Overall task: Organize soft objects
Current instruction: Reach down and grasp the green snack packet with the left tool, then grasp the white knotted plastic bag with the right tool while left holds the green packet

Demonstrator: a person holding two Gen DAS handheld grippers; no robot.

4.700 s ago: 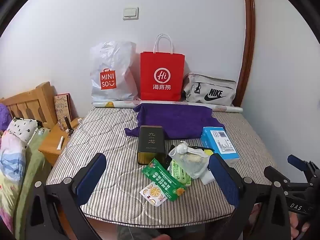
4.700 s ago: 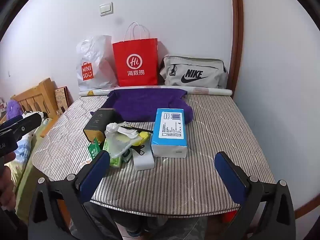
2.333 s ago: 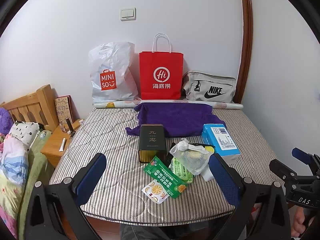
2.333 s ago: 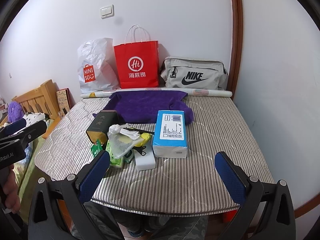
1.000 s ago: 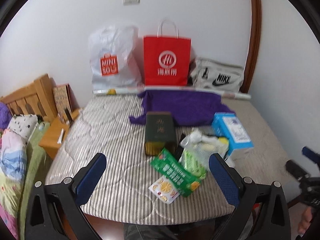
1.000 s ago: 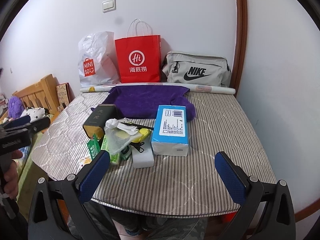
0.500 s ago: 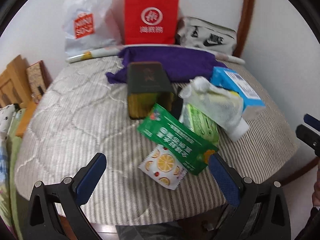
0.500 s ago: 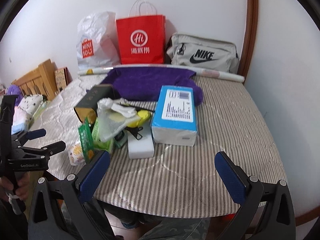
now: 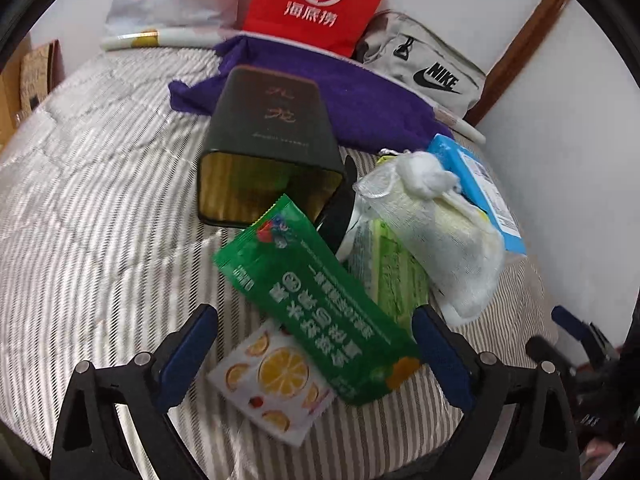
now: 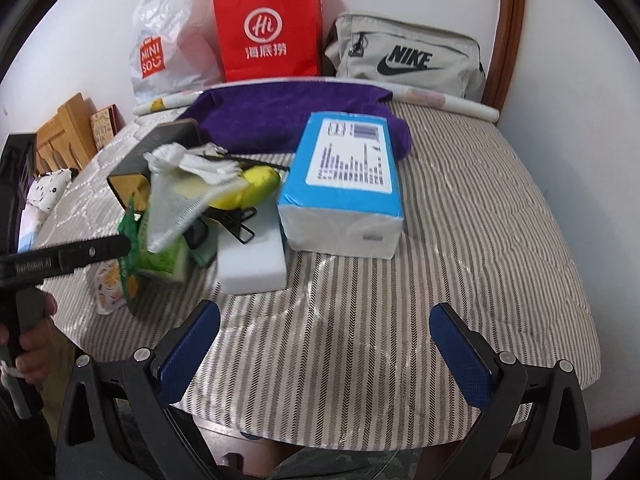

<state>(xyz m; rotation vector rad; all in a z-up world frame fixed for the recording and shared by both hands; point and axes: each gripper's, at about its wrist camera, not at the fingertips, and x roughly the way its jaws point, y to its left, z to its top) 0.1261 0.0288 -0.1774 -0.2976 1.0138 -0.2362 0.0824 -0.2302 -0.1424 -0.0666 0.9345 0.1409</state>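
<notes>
On the striped mattress (image 9: 100,208) lies a pile: a green packet (image 9: 288,272), an orange-print sachet (image 9: 272,376), a green tissue pack (image 9: 392,276), a white mesh pouch (image 9: 440,232), a dark tin (image 9: 268,132), a blue tissue pack (image 10: 348,176), a white foam block (image 10: 252,256) and a yellow soft thing (image 10: 256,188). A purple towel (image 10: 280,116) lies behind. My left gripper (image 9: 314,316) hangs over the packet and sachet; its jaws are closing, pads clear of both. My right gripper (image 10: 326,312) stands open over bare mattress in front of the foam block.
Along the back wall stand a white Miniso bag (image 10: 168,44), a red paper bag (image 10: 268,28) and a grey Nike bag (image 10: 404,56), with a paper roll (image 10: 448,102) in front. A wooden headboard (image 10: 64,128) is at the left. The mattress edge runs just under both grippers.
Both grippers have sunk and tipped downward towards the pile, which now looks much larger. The left one has closed in over the green packet and sachet.
</notes>
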